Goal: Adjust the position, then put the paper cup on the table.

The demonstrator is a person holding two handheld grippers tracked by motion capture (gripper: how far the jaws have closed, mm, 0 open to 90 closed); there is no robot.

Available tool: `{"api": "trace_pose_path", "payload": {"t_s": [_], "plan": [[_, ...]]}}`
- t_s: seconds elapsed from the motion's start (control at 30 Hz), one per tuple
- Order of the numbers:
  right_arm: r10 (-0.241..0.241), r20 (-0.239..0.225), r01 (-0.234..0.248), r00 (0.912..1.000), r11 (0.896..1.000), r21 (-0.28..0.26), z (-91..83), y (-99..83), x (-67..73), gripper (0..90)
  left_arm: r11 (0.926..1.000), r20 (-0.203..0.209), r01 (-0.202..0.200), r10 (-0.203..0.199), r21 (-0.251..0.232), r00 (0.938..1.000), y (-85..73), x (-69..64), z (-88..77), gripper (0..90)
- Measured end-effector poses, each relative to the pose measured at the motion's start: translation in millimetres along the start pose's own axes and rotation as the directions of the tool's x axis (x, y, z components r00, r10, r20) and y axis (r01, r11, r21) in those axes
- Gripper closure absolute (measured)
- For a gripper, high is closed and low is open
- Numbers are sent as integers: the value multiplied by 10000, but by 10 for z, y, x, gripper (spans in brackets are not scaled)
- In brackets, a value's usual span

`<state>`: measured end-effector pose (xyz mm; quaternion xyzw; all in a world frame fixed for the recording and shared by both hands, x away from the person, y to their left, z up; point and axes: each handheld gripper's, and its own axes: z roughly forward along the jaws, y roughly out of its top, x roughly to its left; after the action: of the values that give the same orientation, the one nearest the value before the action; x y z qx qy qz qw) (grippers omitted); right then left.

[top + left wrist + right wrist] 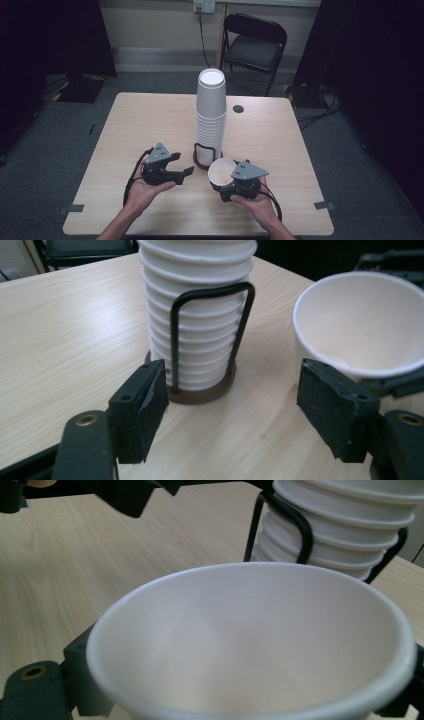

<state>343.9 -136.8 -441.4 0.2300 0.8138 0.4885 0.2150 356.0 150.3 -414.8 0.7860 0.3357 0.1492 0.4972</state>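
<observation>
Cup (pixel 260 645) between right tongs (pixel 227 182)

Your left gripper (pixel 181 165) has bare table (pixel 145 120) all around it on its outer side; nothing blocks a sweep there; between its spread jaws there's only open wood. Dead ahead stands the tall stack of cups (pixel 211 115) in its wire holder (pixel 210 335); that's your wall in the middle. The loose cup (pixel 221 171) clamped in your right gripper (pixel 231 186) sits just beside the holder's base; the gap between them is tight. The far right of the table lies open, save a small dark hole (pixel 238 108) near the back edge.
</observation>
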Motion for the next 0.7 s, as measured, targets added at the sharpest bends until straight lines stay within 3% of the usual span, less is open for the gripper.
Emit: {"api": "trace_pose_path", "payload": {"t_s": [0.3,0.33,0.5,0.6,0.7], "plan": [[686,436,-677,9967,9975,-201,-83,-15,-198,106,10000,-538,84,-83,31,9985,-158,92,-113,216],[944,570,-928,9939,9952,-311,-111,-15,-278,106,10000,-615,20,-16,56,9981,-177,104,-116,205],[1269,892,-1226,9879,9911,-518,-162,7,-458,106,9997,-845,129,-111,212,9964,-236,130,-123,204],[1588,1097,-1513,9812,9858,-735,-183,7,-556,106,9983,-881,-145,194,556,9959,-271,146,-162,202],[1791,1234,-1705,9761,9823,-776,-182,-5,-660,106,9983,-987,-56,113,579,9951,-320,165,-182,198]]}}
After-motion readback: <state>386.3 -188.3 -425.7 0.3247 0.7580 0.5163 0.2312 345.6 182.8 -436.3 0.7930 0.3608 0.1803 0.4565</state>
